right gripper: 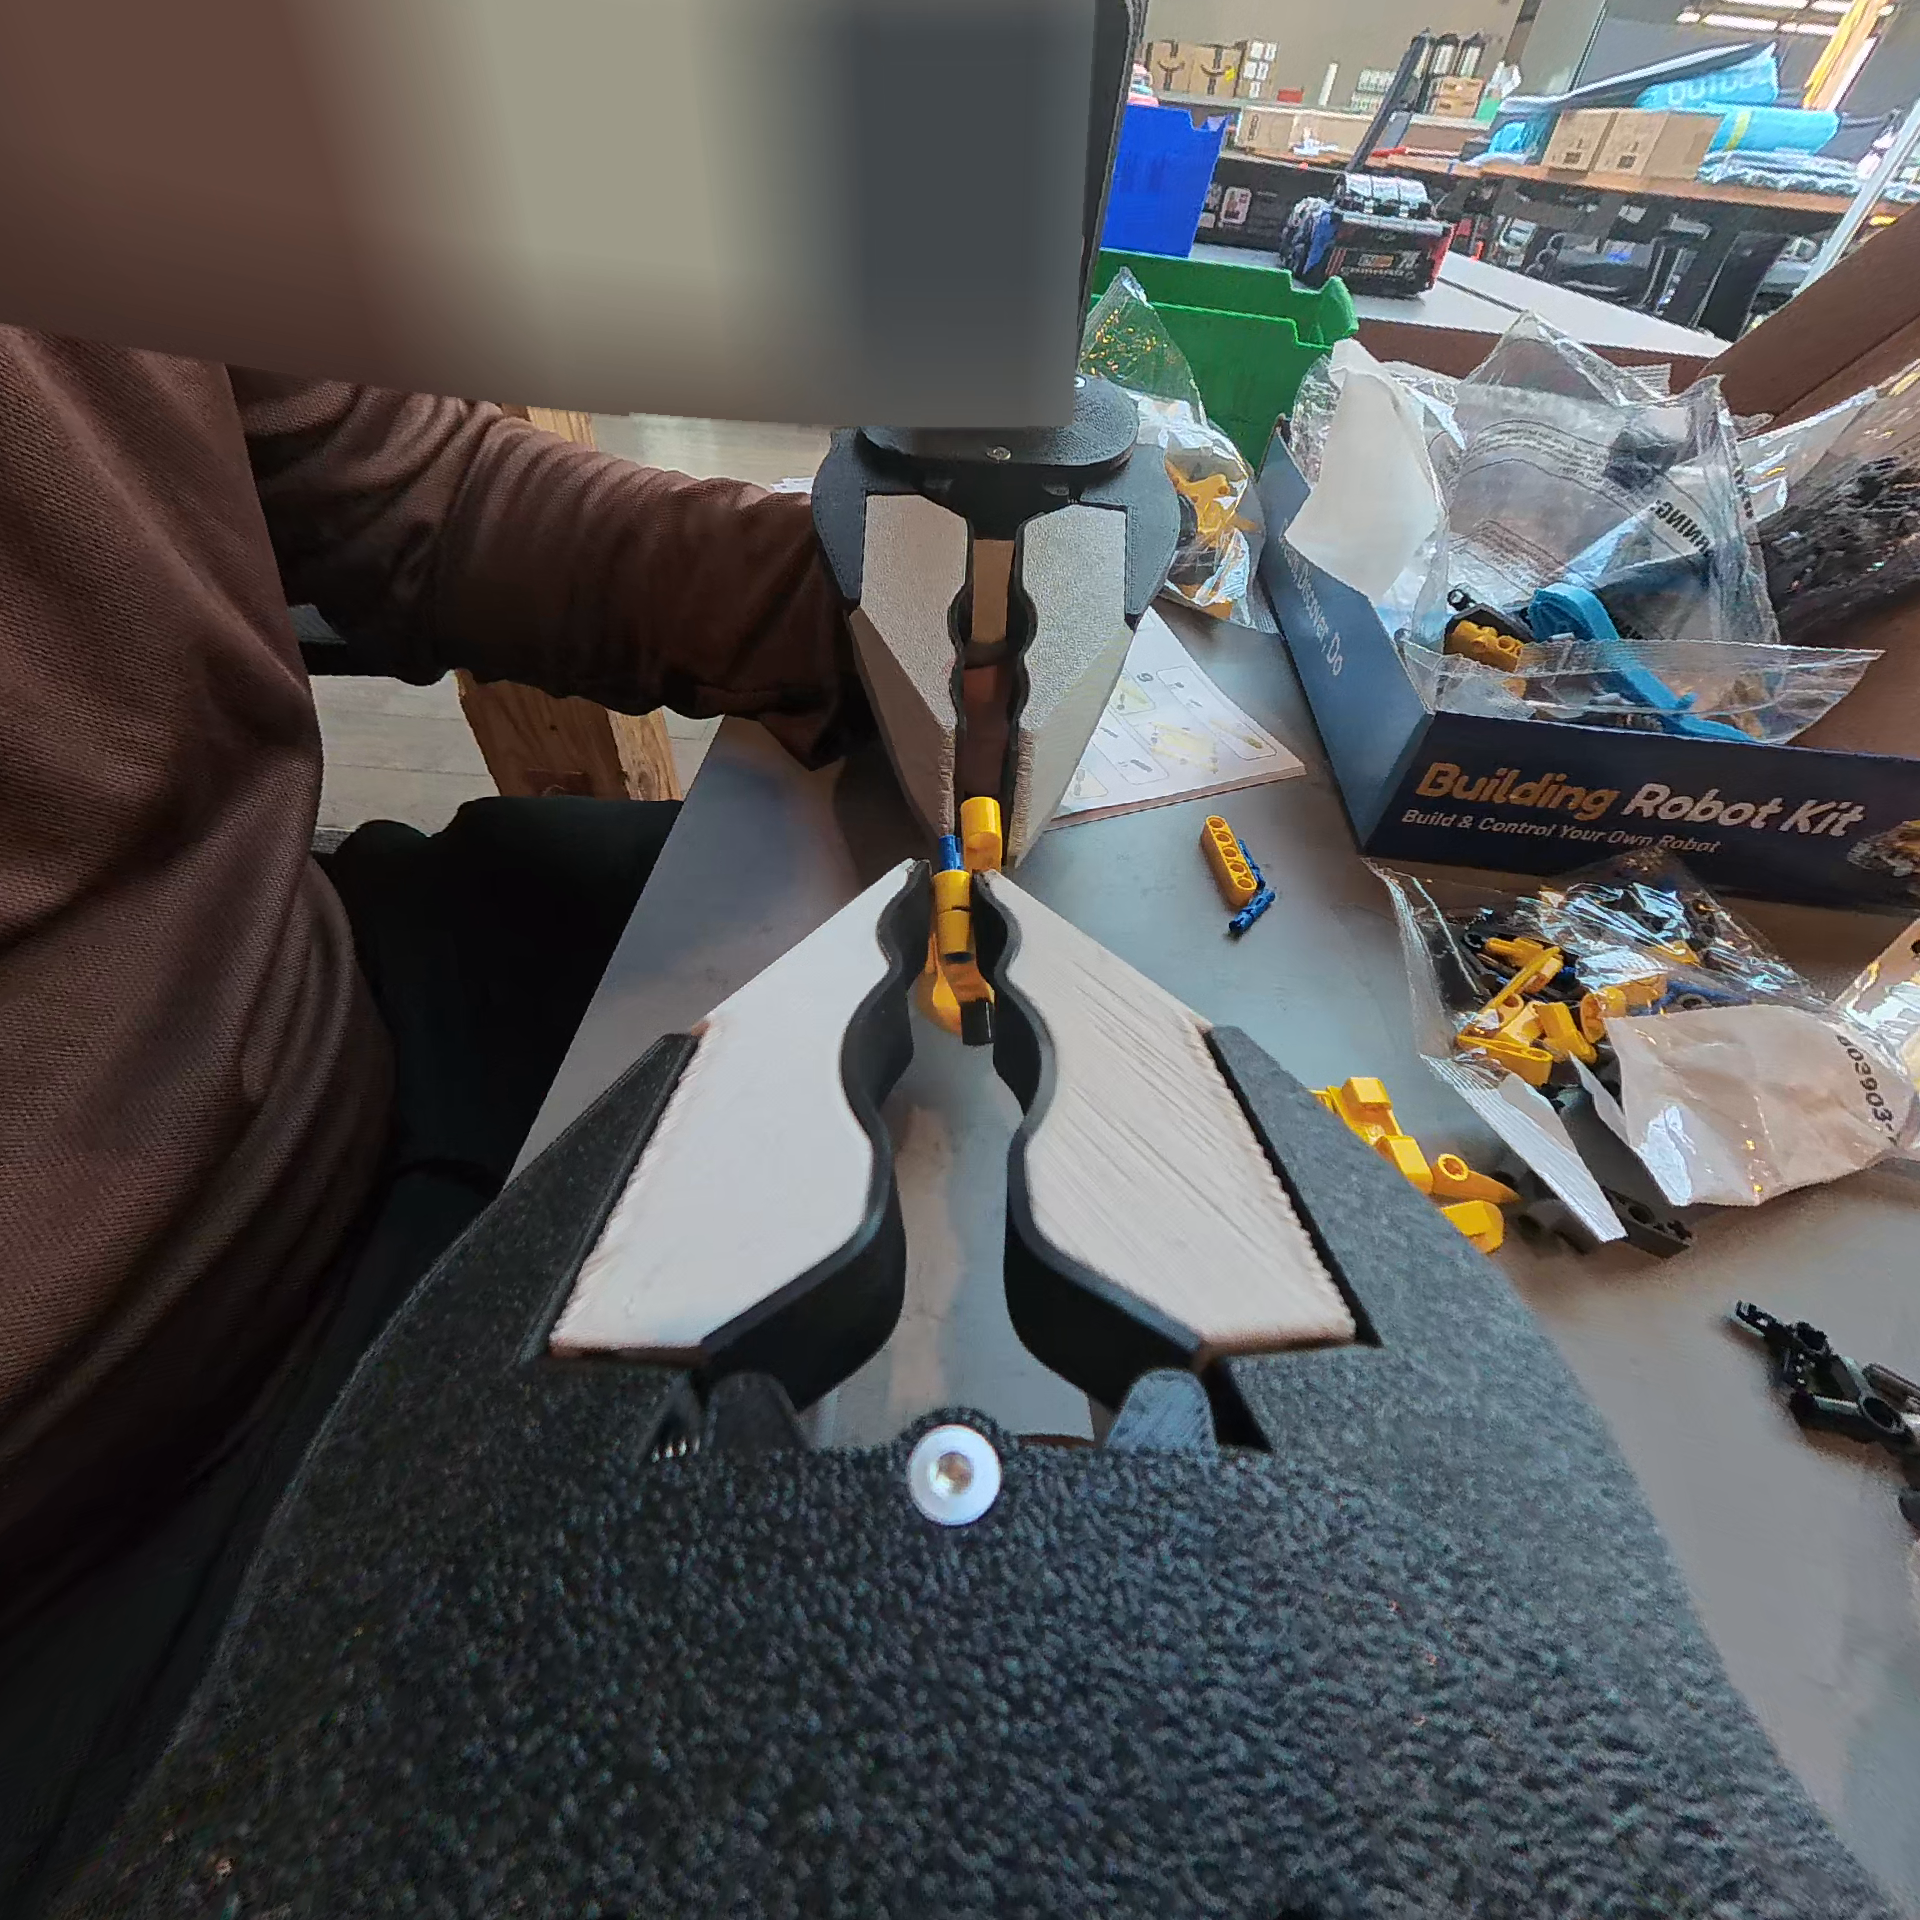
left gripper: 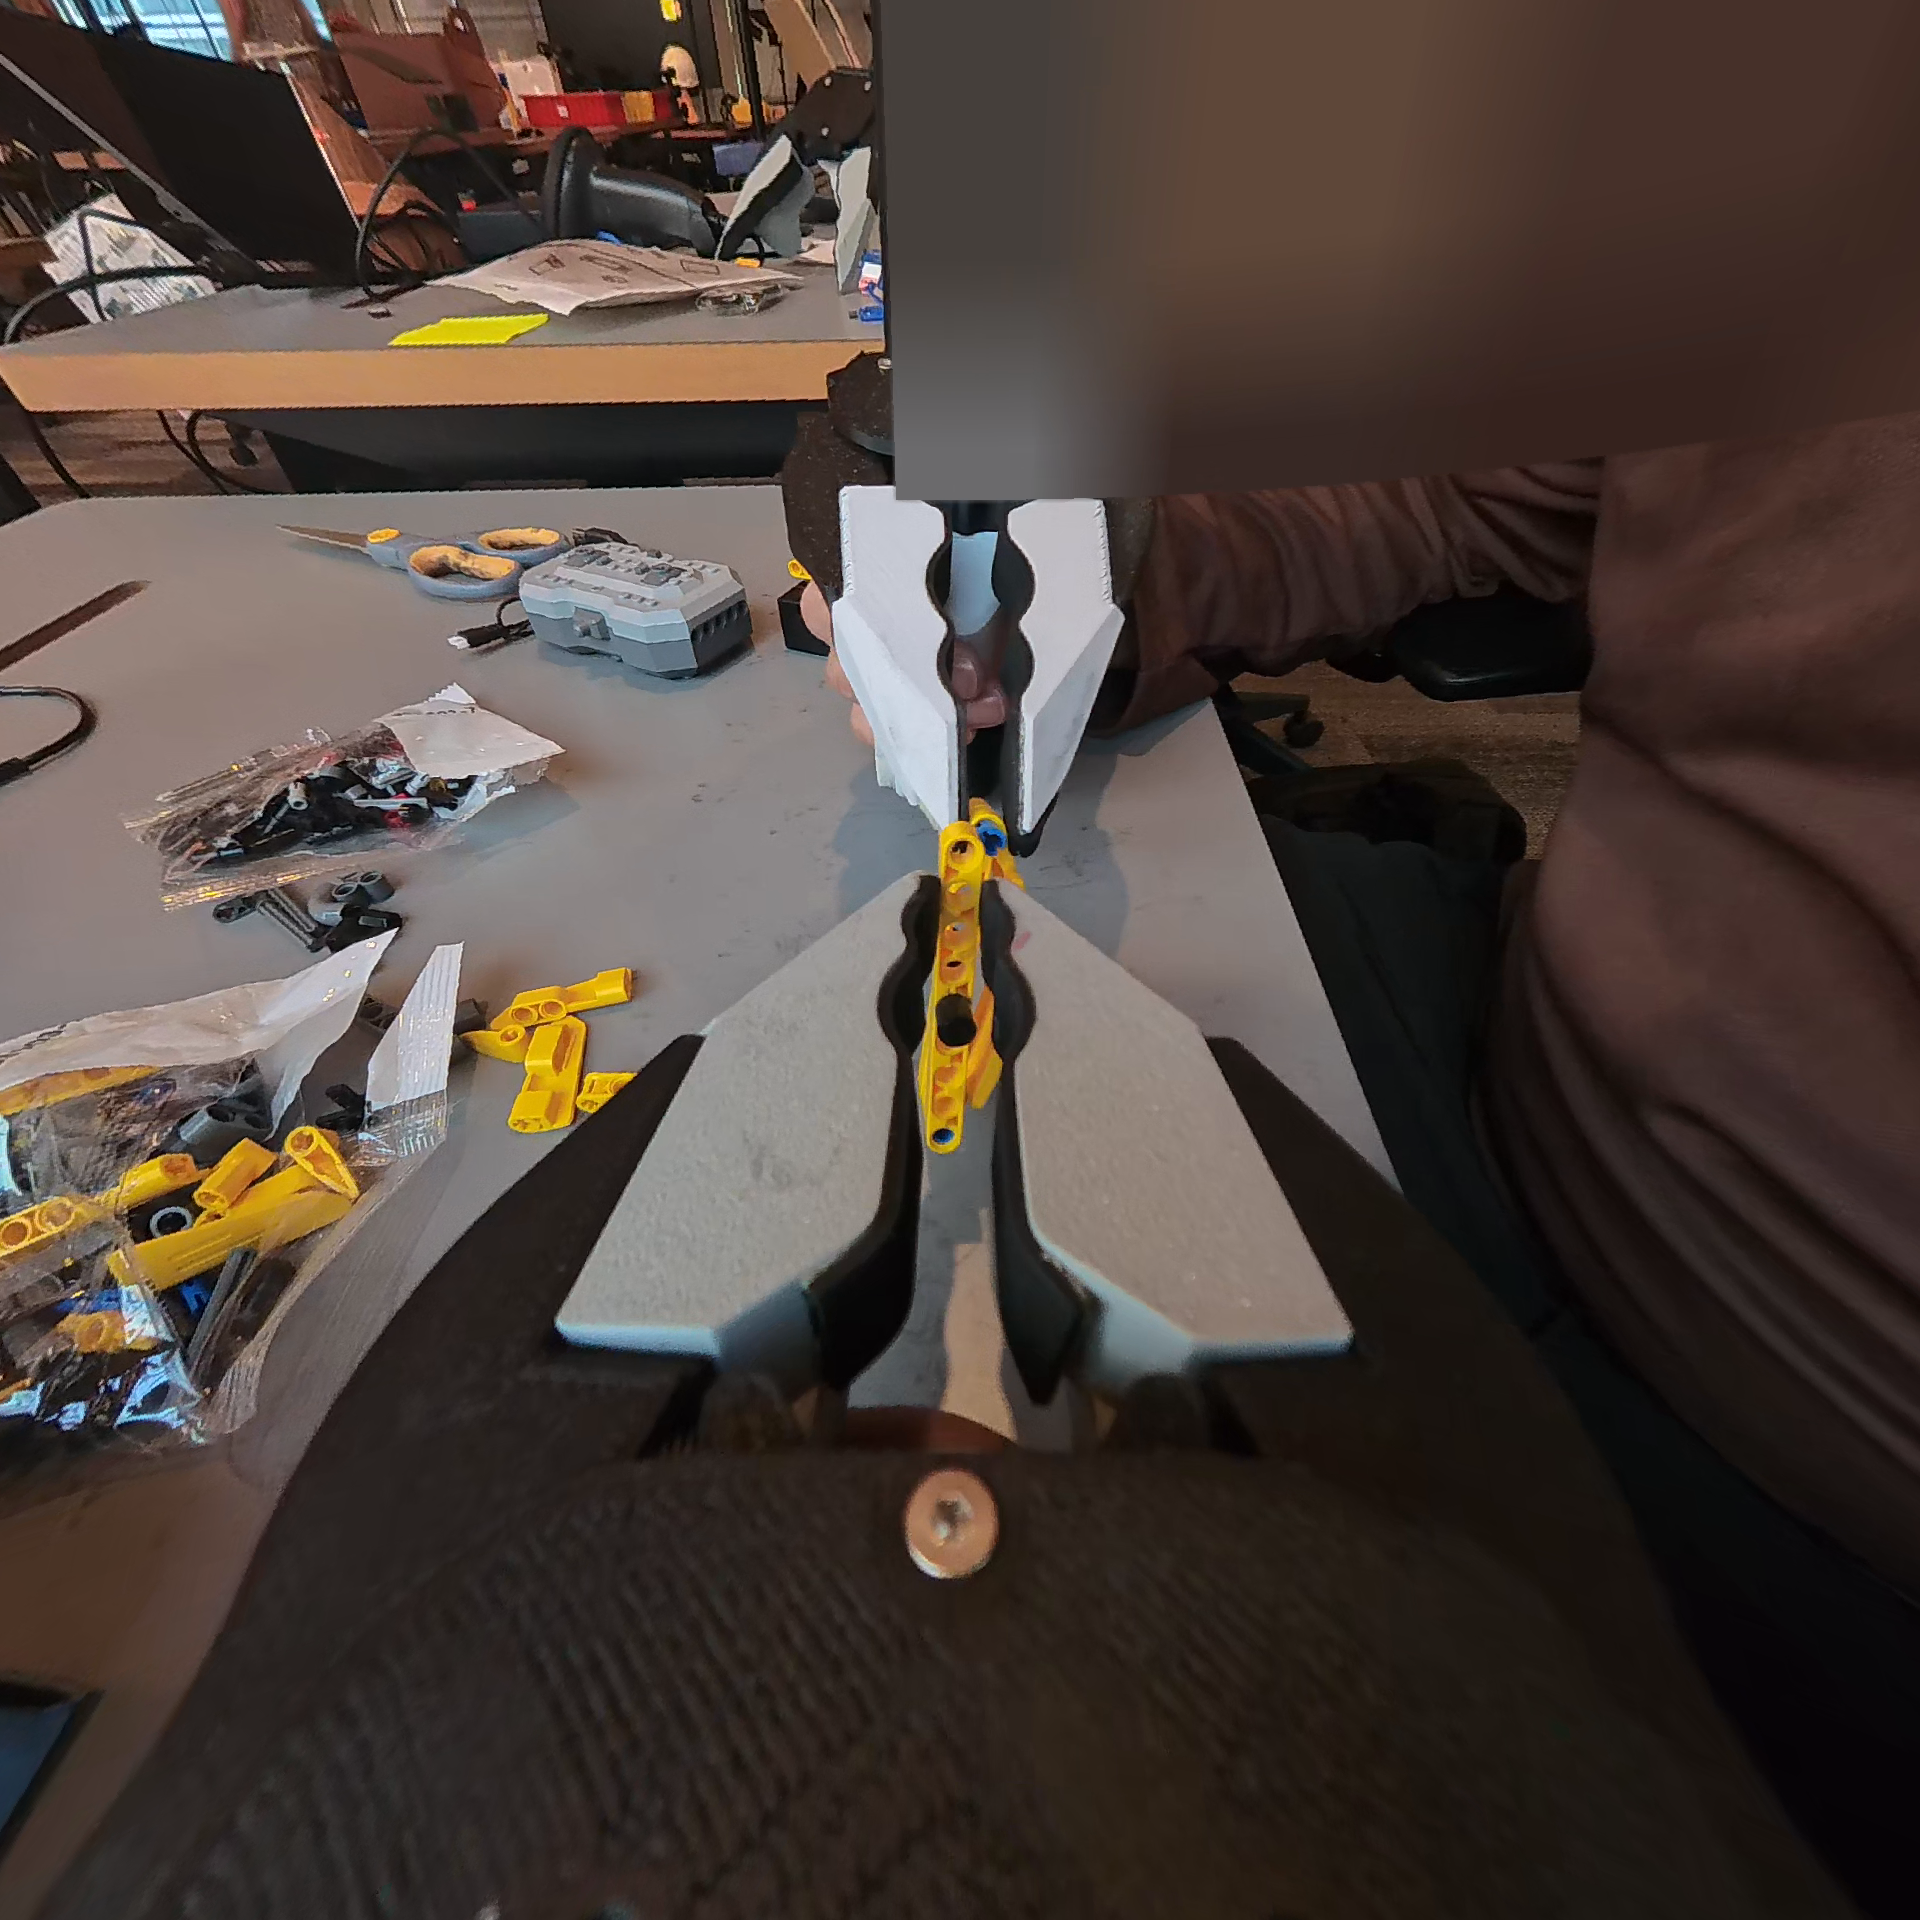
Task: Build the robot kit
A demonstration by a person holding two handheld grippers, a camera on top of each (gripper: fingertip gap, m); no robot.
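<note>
My left gripper is shut on a long yellow holed beam, held along its fingers above the grey table near its edge. My right gripper faces it tip to tip from the far side. In the right wrist view, my right gripper is shut on a small yellow connector with a black part at its near end and a blue pin at its tip. The left gripper holds the beam's end against that pin. The two pieces touch between the fingertips.
Scissors, a grey control box, bags of black parts and yellow parts, and loose yellow pieces lie left. A kit box, instruction sheet, short yellow beam and more bags lie right. A person sits close by. Left and right tips are no more than a few centimetres apart.
</note>
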